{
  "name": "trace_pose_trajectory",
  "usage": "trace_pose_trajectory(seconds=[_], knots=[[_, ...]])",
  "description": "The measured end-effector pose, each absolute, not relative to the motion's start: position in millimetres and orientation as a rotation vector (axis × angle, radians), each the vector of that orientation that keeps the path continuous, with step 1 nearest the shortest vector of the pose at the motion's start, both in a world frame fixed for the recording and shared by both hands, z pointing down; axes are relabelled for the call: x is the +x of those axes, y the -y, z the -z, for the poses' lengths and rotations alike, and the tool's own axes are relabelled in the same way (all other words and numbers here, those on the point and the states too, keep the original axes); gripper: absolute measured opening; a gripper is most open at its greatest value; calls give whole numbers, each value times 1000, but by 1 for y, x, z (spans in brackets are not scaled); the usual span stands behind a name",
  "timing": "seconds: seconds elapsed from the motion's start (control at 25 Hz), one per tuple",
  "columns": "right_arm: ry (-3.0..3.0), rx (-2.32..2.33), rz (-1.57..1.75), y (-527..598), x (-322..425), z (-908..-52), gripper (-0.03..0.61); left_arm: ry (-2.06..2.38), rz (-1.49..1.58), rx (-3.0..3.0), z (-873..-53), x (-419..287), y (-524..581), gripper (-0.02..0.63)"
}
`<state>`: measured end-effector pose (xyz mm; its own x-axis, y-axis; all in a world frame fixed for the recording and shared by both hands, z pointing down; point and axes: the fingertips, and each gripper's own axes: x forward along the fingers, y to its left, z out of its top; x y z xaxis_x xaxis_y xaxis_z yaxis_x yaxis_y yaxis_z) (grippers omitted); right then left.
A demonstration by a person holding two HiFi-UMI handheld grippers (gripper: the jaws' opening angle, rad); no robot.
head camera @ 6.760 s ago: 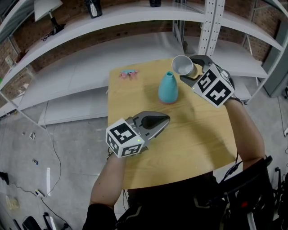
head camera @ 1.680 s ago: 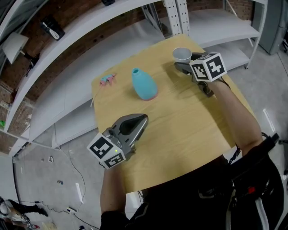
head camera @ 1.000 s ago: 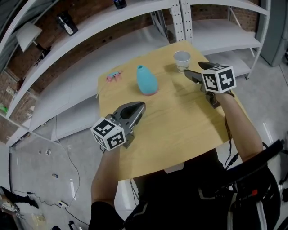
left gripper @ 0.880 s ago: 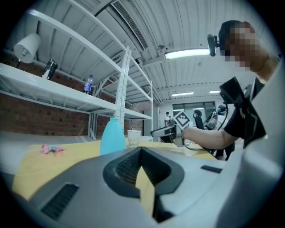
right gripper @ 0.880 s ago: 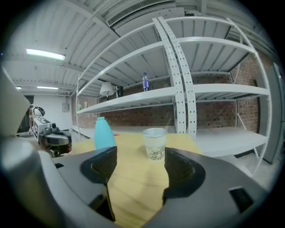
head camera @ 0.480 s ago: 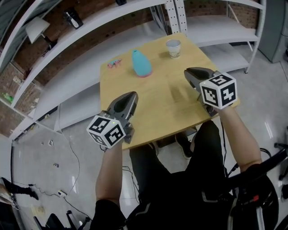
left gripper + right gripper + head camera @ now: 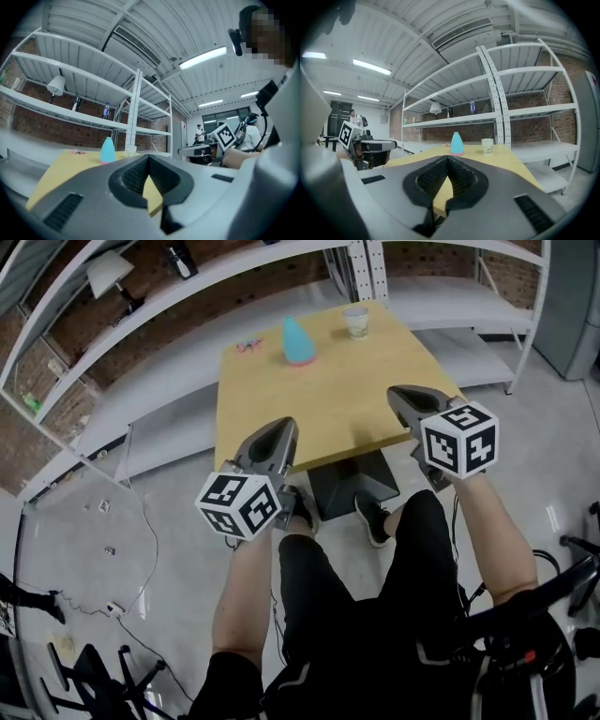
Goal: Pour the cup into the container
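Head view looks steeply down on a person set back from a wooden table (image 7: 337, 390), both bare forearms stretched forward and roughly parallel. Each hand holds one gripper, and both grippers point toward the far end of the table. The left gripper (image 7: 283, 426) hangs at the near edge on the left. The right gripper (image 7: 401, 393) hangs over the near right corner, a little further forward, and the marker cubes on both face up toward the camera.

In the left gripper view the left gripper (image 7: 149, 157) has its jaws brought together at the tips. Only a small gap behind the tips shows the tabletop, and nothing is gripped. In the right gripper view the right gripper (image 7: 447, 159) is closing its jaws. The tips meet and nothing lies between them.

Counted: two grippers, one cup, one container, one small pink object and one table. The cup (image 7: 355, 321) stands upright near the far right corner, well apart from both grippers. The blue container (image 7: 297, 341) stands upright to its left, near but not touching it. The pink object (image 7: 248, 346) lies further left by the far edge. White shelving (image 7: 281, 268) runs behind the table
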<state>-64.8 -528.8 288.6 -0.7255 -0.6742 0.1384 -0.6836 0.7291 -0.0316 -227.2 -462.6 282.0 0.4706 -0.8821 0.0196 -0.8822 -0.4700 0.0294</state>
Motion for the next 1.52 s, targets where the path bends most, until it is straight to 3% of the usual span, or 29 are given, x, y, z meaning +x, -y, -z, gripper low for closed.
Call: trace_pose_trajectory(seconds=[0.44, 0.96, 1.52], knots=[[2864, 1032, -8, 373, -16, -276, 2, 1746, -39, 2629, -300, -165, 295, 2], [2912, 942, -12, 241, 8, -275, 2, 1830, 32, 2501, -309, -140, 156, 2], [2934, 924, -89, 98, 96, -291, 2, 1768, -67, 2510, -328, -38, 13, 2]])
